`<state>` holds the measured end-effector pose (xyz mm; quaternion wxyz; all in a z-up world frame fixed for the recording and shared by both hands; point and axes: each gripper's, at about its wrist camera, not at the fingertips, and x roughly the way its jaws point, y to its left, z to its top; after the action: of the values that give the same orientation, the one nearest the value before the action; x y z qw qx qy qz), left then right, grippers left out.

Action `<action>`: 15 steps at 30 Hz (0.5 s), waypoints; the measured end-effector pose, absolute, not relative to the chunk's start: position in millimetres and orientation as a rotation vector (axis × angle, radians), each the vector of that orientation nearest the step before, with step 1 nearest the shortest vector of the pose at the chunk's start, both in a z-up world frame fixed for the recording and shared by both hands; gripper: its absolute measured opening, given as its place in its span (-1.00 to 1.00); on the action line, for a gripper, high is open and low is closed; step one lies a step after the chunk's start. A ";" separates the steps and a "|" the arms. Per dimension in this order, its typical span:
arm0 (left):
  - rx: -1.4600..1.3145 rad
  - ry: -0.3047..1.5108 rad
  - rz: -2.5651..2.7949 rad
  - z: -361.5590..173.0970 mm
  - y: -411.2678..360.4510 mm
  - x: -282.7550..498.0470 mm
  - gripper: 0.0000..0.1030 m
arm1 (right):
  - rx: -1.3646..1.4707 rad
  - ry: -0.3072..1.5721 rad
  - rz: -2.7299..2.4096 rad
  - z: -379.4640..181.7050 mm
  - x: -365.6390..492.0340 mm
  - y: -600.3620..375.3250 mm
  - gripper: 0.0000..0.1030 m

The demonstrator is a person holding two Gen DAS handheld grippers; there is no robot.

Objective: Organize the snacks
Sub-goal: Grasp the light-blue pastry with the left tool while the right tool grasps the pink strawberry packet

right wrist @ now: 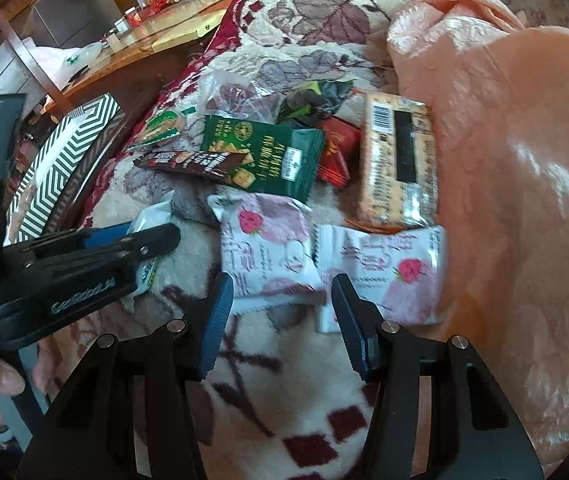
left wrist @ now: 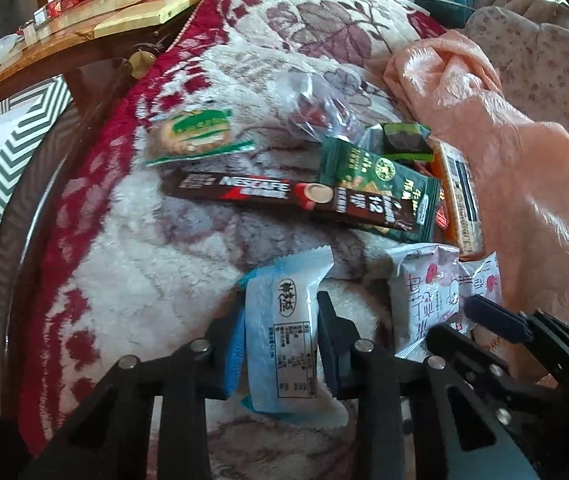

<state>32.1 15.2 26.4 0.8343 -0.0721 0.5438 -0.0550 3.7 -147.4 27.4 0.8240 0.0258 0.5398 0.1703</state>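
While the left hand-held gripper (left wrist: 280, 312) pinches a crinkly white-and-blue snack packet (left wrist: 284, 328) between its ribbed blue pads on the fuzzy floral blanket (left wrist: 144, 280), the right hand-held gripper (right wrist: 282, 320) hovers with jaws apart, nothing between them. Just beyond it lie two glossy pink strawberry-print packets (right wrist: 264, 248); farther off, a flat green biscuit pouch (right wrist: 264, 156) and a long brown coffee stick (right wrist: 188, 162).

Right tool (right wrist: 282, 312) parted above two pink-and-white snack packets (right wrist: 268, 256), left tool (right wrist: 152, 240) alongside, floral blanket (right wrist: 284, 420)
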 end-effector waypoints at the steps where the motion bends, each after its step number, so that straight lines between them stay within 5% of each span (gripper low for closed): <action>1: -0.152 1.150 -0.114 27.0 17.6 30.8 -0.33 | 0.057 1.151 0.363 26.1 5.8 -143.8 0.03; 15: -0.198 1.147 -0.071 32.1 54.7 16.0 -0.34 | -0.016 1.166 0.438 21.0 11.9 -122.0 0.00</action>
<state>16.0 54.7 32.1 0.8348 -0.0934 0.5416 -0.0336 11.9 -122.0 21.0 0.8124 -0.0075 0.5459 0.2050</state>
